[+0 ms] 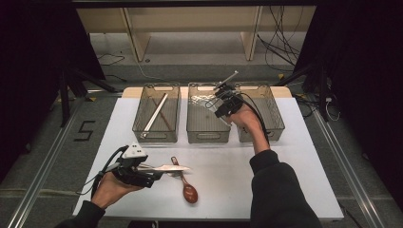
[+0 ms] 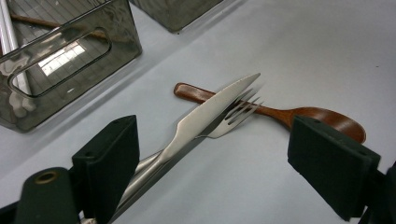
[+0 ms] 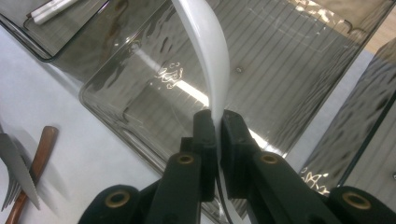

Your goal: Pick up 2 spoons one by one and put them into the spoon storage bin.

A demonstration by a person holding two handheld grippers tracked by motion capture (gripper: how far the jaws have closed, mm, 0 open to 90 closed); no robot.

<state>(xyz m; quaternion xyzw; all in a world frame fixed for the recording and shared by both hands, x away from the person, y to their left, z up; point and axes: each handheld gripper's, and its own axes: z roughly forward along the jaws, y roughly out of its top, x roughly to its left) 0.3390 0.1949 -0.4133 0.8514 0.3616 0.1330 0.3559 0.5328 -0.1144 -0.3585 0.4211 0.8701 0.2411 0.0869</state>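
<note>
White utensil pinched above the middle bin

White utensil [image 3: 210,56] is clamped between the pressed-together jaws of the right gripper [image 1: 223,105], held over the middle bin [image 1: 207,135]. Left gripper [image 1: 142,173] sits low on the table [image 1: 285,180], jaws spread wide around a knife [image 2: 210,109] lying across a fork [image 2: 236,119] and wooden spoon [image 2: 322,116]. Left bin [image 1: 157,135] holds long sticks

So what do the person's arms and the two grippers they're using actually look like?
Both forearms wear dark long sleeves; the hands are bare. The left gripper is black with a grey three-cornered plate on top and a black cable trailing behind. The right gripper is also black, with a black cable looping past the wrist. Up close, each has two blocky black jaws and brass-coloured rivets.
</note>
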